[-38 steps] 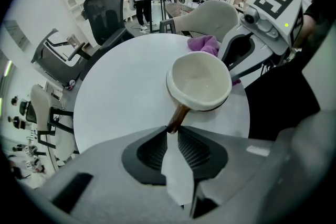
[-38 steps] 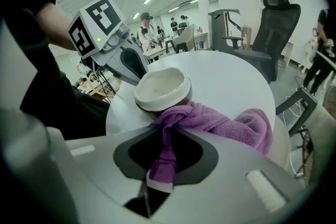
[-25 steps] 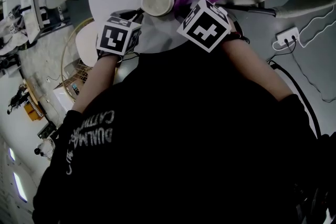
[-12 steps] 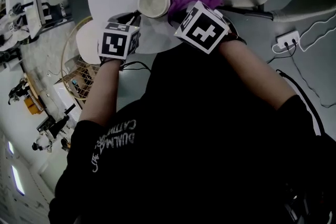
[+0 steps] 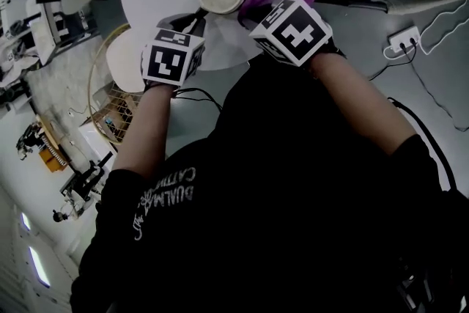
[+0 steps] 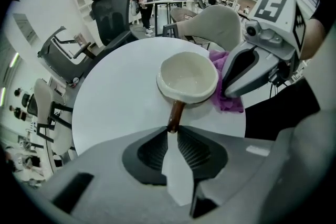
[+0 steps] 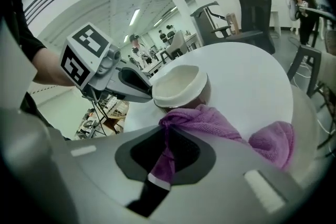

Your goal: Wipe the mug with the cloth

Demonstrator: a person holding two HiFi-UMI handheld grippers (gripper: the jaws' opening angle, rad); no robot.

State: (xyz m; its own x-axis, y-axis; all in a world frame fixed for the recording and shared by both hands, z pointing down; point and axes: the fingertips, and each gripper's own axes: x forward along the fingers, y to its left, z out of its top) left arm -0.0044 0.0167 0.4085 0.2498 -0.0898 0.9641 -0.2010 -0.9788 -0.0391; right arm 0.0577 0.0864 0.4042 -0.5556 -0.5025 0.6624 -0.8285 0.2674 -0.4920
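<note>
Now left gripper point(image 6: 173, 131) clamps mug handle point(image 6: 176, 112); right gripper point(image 7: 167, 136) pinches cloth point(image 7: 206, 121) against mug point(image 7: 181, 86).

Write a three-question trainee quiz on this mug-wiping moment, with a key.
1. True or false: the left gripper is shut on the mug's handle.
2. The right gripper holds: A) the cloth; B) the mug; C) nothing.
3. Fill in: the cloth's colour is ____.
Key: 1 true; 2 A; 3 purple.
</note>
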